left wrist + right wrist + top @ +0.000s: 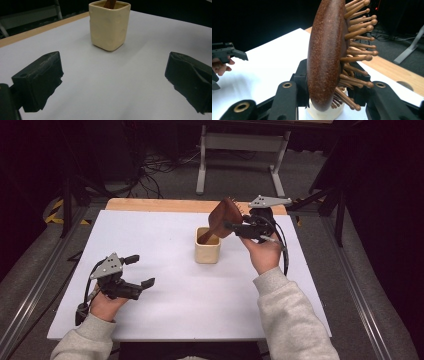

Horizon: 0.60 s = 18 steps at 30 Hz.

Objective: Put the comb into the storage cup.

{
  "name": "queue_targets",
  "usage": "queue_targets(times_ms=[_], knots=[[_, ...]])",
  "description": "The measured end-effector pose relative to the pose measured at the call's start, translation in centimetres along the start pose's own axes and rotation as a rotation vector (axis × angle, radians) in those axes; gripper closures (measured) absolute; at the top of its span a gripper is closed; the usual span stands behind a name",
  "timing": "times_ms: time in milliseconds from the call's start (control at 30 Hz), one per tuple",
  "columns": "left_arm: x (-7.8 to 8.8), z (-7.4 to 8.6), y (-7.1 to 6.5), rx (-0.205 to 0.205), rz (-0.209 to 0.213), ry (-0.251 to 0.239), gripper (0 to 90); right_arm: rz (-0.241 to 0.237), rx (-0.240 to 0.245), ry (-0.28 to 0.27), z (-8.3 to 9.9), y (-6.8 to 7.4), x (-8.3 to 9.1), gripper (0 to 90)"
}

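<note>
Hairbrush [224, 216], brown wood, pegged: clamped at its head in right gripper [239, 227], handle tip inside cream cup [207, 251] mid-table. Insertion seemingly part done; release pending. Left gripper [136, 271]: jaws apart, empty, resting well apart from cup.

the cup [207, 251] was a pale cream yellow, plain and unpatterned. the hairbrush [325, 57] was a speckled reddish brown, its pegs a lighter orange-brown. the table top [165, 300] was white with a light wooden edge [160, 205]. both sleeves [295, 320] were light grey.
</note>
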<state>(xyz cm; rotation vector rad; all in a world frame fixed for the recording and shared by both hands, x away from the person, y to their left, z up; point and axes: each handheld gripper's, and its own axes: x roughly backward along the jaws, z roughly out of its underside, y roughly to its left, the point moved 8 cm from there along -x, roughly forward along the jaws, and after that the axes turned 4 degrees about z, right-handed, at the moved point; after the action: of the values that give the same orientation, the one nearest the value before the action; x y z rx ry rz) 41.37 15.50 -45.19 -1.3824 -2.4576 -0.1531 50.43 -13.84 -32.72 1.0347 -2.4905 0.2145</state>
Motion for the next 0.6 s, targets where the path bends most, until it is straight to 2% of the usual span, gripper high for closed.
queue_targets(times_ms=[233, 600], knots=[[0.0, 0.0, 0.0, -0.005, -0.001, 0.003, 2.5, -0.012, -0.014, 0.044, 0.7, -0.1, -1.3, 58.8], [-0.1, 0.1, 0.0, -0.003, 0.002, 0.009, 2.6, -0.03, -0.031, 0.079, 1.5, -0.2, -2.3, 57.1]])
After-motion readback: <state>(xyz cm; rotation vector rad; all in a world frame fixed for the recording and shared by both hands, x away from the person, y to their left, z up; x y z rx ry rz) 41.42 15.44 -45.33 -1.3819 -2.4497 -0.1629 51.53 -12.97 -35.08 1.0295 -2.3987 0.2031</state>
